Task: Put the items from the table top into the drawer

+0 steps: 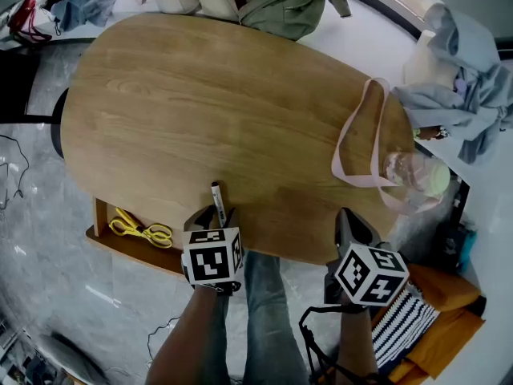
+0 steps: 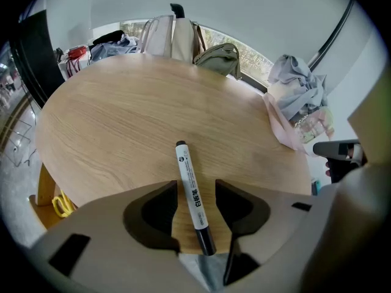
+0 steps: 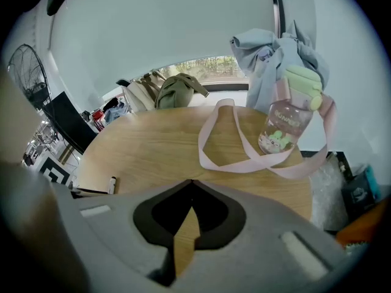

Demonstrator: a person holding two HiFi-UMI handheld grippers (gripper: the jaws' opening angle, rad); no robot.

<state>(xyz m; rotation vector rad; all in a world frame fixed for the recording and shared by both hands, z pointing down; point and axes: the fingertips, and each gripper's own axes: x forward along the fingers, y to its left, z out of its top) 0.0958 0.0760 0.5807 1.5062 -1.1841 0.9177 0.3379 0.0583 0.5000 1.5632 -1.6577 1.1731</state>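
Observation:
A white marker [image 1: 217,195] with black ends lies on the oval wooden table [image 1: 200,103] at its near edge. My left gripper [image 1: 219,213] is open around it: the marker [image 2: 186,170] runs between the two jaws with a gap on each side, and its black near end reaches the table's rim. The right gripper [image 1: 346,215] hovers at the near right edge, shut [image 3: 191,183] and empty. Under the table's left side the wooden drawer [image 1: 120,243] stands open, with yellow scissors [image 1: 143,228] inside.
A clear water bottle [image 1: 413,175] with a green lid and a looped pink strap [image 1: 353,147] lies at the table's right edge. A green bag [image 1: 288,2] and pale bags sit beyond the far edge, grey clothes [image 1: 465,87] at the right. The person's legs are below the near edge.

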